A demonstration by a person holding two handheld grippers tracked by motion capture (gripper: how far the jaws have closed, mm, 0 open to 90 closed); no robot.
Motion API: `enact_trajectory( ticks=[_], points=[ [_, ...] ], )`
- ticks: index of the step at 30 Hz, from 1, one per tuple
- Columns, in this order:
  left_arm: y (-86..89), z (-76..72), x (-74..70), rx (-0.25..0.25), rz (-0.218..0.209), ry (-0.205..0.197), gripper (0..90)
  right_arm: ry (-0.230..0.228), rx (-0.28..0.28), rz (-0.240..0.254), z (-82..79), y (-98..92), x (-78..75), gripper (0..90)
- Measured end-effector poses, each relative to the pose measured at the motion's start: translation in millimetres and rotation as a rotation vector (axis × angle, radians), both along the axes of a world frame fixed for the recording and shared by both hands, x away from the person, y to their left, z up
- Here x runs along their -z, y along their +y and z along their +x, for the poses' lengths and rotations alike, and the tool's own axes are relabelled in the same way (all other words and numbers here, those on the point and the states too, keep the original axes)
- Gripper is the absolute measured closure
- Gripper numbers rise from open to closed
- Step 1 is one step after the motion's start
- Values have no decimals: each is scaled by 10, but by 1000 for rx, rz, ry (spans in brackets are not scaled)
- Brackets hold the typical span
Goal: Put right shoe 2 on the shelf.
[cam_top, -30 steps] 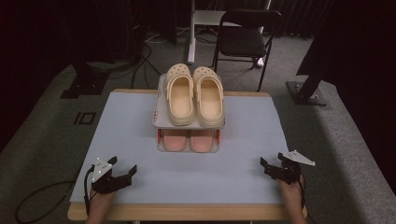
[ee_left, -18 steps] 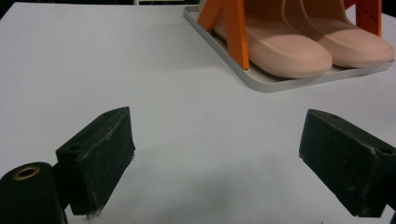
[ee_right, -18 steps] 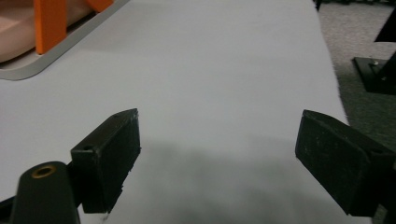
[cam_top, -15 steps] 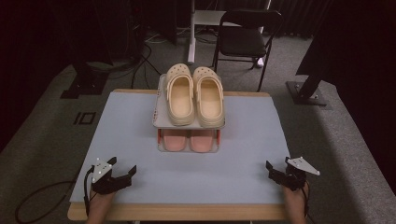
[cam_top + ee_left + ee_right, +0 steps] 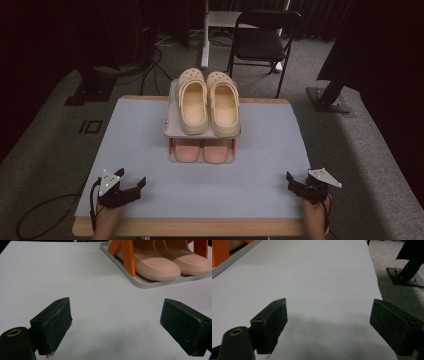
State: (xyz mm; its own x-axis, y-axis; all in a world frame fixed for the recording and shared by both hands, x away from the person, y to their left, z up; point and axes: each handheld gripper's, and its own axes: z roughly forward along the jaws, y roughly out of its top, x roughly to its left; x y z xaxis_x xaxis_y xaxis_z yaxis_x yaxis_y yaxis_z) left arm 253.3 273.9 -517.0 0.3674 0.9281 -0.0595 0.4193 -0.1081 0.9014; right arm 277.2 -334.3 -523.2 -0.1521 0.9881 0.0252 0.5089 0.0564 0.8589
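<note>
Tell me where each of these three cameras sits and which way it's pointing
High view: above the near edge, facing forward and down on the table; forearms, left gripper and right gripper show.
Left gripper view: low on the left gripper, looking across the table toward the pink slippers on the rack's bottom tray; its open jaws show.
Right gripper view: on the right gripper, facing the table's right edge and the carpet; open jaws show.
Shared: the high view and left gripper view both show the pink slippers.

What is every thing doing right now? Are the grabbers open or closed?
Left gripper: open, holding nothing.
Right gripper: open, holding nothing.
Cream clogs: side by side on the rack's top shelf.
Pink slippers: on the bottom shelf.
Rack: upright.
</note>
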Motion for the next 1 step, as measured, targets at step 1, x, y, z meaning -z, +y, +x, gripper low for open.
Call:
enact_trajectory(
  ticks=[1],
  points=[
    [0,1,1,-1,-1,0,101,0,2,1,1,-2,0,141]
  ],
)
